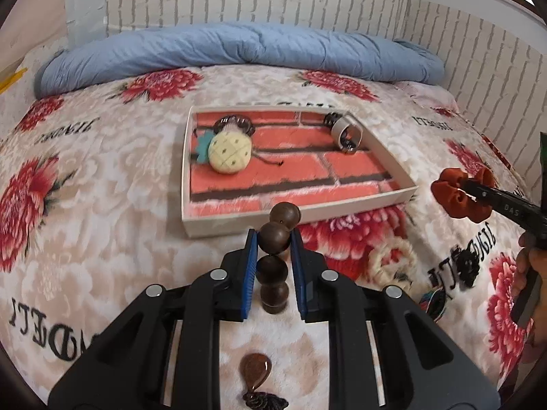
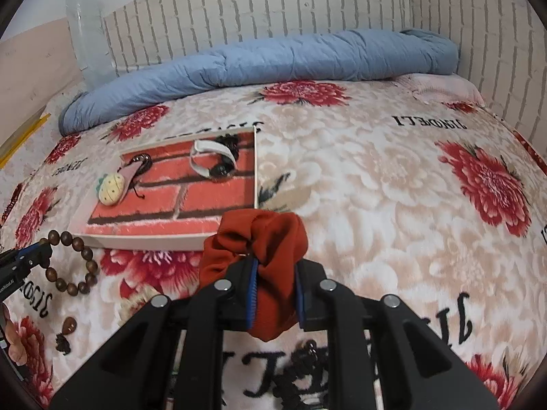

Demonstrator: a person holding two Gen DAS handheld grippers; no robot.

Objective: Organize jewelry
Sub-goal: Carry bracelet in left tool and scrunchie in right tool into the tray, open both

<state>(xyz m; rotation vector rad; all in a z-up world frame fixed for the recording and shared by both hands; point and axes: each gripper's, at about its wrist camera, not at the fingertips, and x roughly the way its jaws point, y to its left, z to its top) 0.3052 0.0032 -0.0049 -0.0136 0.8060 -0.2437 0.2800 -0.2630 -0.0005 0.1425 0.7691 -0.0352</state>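
The tray (image 1: 403, 194) on the flowered blanket (image 1: 102, 205) is taken as the landmark. Three pieces are already seen inside it: a pineapple charm (image 1: 229, 152) in the far left part, a dark bracelet (image 1: 236, 123) just behind that charm against the far wall, and a watch (image 1: 347, 134) with a pale strap in the far right corner. The near half of the tray is bare.

Two more pieces are in hand. The left gripper (image 1: 273, 239) is clenched on a bead bracelet (image 1: 272, 266), one brown bead being pinched between the blue pads; from the right wrist view the loop (image 2: 73, 263) is seen hanging free just before the tray's near left corner. The right gripper (image 2: 275, 270) is clamped on a rust scrunchie (image 2: 263, 239), the cloth being squeezed between its pads, just before the tray's near right corner. Both pieces appear to be lifted clear of the blanket and not yet over the tray.

Outside the tray, several things are left. A teardrop pendant (image 1: 255, 369) with a dark tassel below it lies on the blanket, nearer the camera than the tray and under the left gripper. A pale woven ring (image 1: 393, 259) and some coloured threads (image 1: 432, 299) are seen before the tray's near right corner. A dark beaded item (image 2: 301, 376) lies under the right gripper.

The task is judged roughly half done: three pieces placed, two carried, and about four still to be gathered.
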